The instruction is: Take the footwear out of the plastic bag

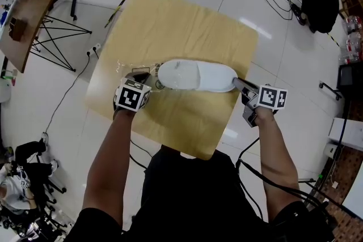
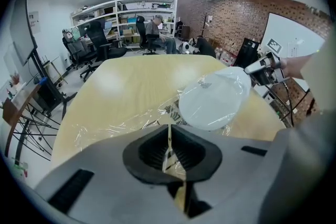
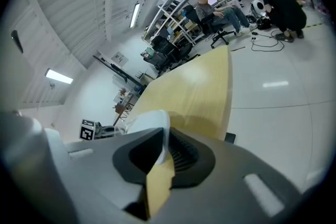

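The left tongs [image 1: 146, 79] are pinched shut on a thin fold of the clear bag [image 2: 113, 123]. Its crumpled film spreads over the bench [image 1: 181, 25] just ahead of them. The white slipper [image 1: 195, 75] lies between the two tongs, glossy film over at least part of it. The right tongs [image 1: 240, 85] are closed narrowly on the slipper's rim at the end away from the left tongs.

Beyond the left tongs, past the bench, stand shelves [image 2: 126, 16] with office chairs and a seated person [image 2: 157, 34]. A brick wall [image 2: 236, 18] and a whiteboard [image 2: 291, 42] are off to their right. On the floor out past the right tongs lie cables [image 1: 278, 0], and a person in black [image 3: 283, 5] bends over.
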Demonstrator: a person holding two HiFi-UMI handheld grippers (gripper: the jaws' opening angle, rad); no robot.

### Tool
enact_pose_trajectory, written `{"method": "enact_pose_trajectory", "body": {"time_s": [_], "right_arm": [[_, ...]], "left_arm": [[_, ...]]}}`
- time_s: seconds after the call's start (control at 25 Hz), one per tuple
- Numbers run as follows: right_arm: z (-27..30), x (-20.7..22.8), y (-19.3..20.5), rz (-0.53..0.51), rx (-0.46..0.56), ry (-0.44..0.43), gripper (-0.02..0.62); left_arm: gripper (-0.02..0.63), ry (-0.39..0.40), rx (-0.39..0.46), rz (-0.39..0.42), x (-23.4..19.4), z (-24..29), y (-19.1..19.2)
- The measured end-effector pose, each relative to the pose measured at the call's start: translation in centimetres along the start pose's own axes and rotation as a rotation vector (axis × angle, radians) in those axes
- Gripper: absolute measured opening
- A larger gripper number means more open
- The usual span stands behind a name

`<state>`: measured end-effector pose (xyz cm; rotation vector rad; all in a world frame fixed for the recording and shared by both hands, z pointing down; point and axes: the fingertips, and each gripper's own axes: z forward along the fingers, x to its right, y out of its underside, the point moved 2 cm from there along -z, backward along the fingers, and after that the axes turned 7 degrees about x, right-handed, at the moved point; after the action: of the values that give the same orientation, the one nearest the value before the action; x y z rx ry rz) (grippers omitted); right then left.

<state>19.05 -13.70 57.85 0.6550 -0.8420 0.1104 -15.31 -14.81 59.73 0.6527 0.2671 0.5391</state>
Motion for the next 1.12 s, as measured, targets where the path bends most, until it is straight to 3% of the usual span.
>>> {"method": "enact_pose_trajectory", "body": {"time_s": [0.12, 0.2, 0.32, 0.4, 0.52, 0.6, 0.76, 0.88, 1.12], "right_arm": [[-0.2, 0.1, -0.1, -0.025, -0.002, 0.014, 0.038], [-0.3, 0.0, -0.1, -0.036, -0.006, 0.019, 0.038], [-0.2, -0.1, 0.0, -0.050, -0.014, 0.025, 0.040], [0.0, 0.0, 0.1, -0.053, -0.017, 0.027, 0.040], [0.1, -0.3, 0.3, -0.050, -0.017, 0.024, 0.040], [0.2, -0.5, 0.3, -0.050, -0.018, 0.025, 0.040], [0.1, -0.5, 0.1, -0.043, -0.017, -0.001, 0.039], [-0.1, -0.1, -0.1, -0.034, -0.017, -0.011, 0.037], [-1.7, 0.9, -0.6, -0.013, -0.012, -0.014, 0.035]], "left_arm": [[0.060, -0.035, 0.028, -0.018, -1.2, -0.9, -0.4], [0.173, -0.023, 0.094, -0.048, -1.1, -2.0, -2.0], [0.187, 0.091, 0.190, -0.006, 1.5, -3.0, -5.1], [0.189, 0.182, 0.147, 0.113, 4.1, -1.7, -5.5], [0.199, 0.225, -0.008, 0.244, 6.3, 1.0, -3.9], [0.192, 0.228, -0.050, 0.227, 6.7, 2.1, -3.1], [0.164, 0.218, 0.008, 0.139, 6.3, 2.4, -3.2], [0.100, 0.215, 0.004, 0.169, 5.8, 2.5, -2.9], [0.071, 0.200, -0.048, 0.230, 5.5, 2.3, -2.0]]}}
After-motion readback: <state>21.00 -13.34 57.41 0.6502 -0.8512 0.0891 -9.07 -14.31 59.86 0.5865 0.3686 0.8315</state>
